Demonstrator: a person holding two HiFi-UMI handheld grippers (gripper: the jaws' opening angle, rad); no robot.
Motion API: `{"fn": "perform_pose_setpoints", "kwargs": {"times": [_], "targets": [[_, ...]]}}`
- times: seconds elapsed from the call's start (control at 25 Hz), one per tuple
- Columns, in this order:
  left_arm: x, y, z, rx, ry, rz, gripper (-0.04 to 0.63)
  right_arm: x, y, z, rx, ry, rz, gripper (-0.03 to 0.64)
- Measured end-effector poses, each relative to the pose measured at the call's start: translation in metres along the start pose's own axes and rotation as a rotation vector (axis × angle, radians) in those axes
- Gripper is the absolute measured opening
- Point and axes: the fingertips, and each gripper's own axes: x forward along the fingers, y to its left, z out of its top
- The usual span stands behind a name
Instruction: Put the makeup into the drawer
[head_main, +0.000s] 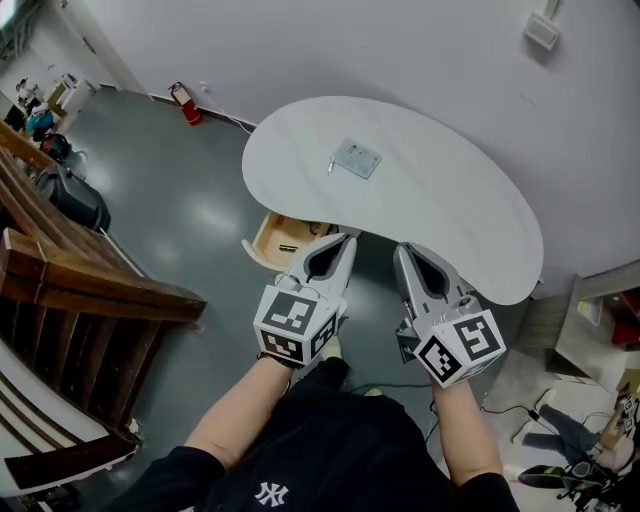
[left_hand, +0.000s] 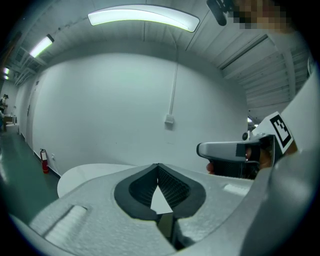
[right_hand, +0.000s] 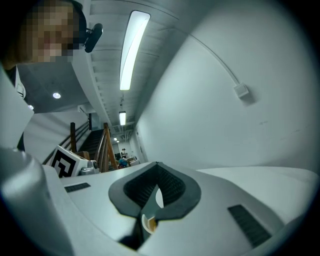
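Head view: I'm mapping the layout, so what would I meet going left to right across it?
Red fire extinguisher → open drawer → makeup case → right gripper → wall box.

Holds the left claw and the right claw side by side, near each other, tips pointing forward and marker cubes nearest the body. Reaches out with the bare left forearm and right forearm. Shows both claws' jaws closed tip to tip, nothing between.
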Motion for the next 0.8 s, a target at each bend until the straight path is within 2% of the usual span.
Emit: {"fn": "perform_pose_setpoints", "kwargs": {"times": [0.2,0.44,0.8], "targets": [[0.026,0.046,0.000,0.009,0.015,-0.008,0.009,0.049,-0.007,-0.004,0.005,0.003,-0.015,0.015],[0.046,0.080,-0.003,0.000,0.029,0.002,0.011,0.086,-0.014,-0.009,0.012,0.025,-0.010,0.015],[0.107,0.137,-0.020,-0.016,0.067,0.074,0.011,0.163,-0.056,-0.020,0.021,0.064,0.047,0.015]]}}
